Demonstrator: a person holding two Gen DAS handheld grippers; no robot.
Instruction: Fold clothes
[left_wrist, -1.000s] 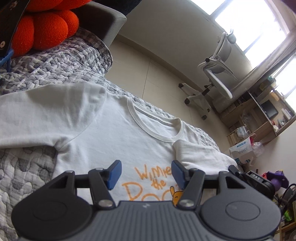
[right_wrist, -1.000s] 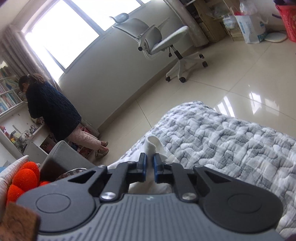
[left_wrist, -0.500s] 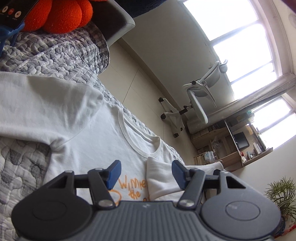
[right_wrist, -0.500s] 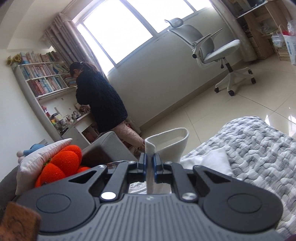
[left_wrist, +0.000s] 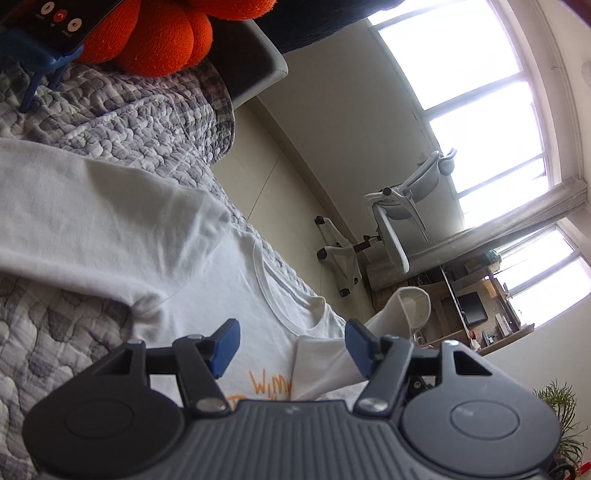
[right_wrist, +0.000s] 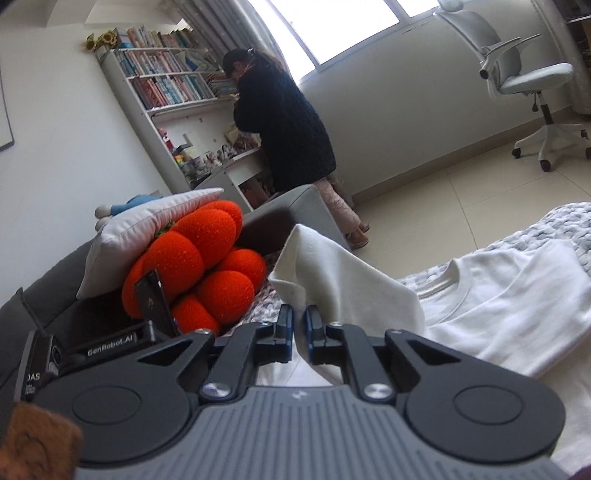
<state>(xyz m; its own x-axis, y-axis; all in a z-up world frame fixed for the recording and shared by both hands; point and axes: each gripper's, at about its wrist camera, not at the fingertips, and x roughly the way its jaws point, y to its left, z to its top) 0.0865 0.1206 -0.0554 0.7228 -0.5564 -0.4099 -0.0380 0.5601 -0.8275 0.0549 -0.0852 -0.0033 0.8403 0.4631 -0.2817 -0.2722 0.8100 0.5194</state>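
A: Lying on the quilted bed (left_wrist: 110, 125), the white T-shirt (left_wrist: 207, 295) looks soft, light, floppy.

B: Right fingers (right_wrist: 300, 334) pinch its sleeve (right_wrist: 332, 280) between them; left fingers (left_wrist: 291, 345) are opening, empty, above the chest. Grip hems.

Soft matt white cotton T-shirt (left_wrist: 110, 236), puffy quilted grey bedspread (left_wrist: 122, 122), fuzzy knitted orange cushion (right_wrist: 207, 273)

The left gripper (left_wrist: 291, 347), black with blue pads, points slightly downward, its jaws opening with nothing pressed between them. The right gripper (right_wrist: 299, 332), of the same make, has its jaws nearly together, pinching a fold of white cotton sleeve (right_wrist: 332, 280) lifted above its fingertips.
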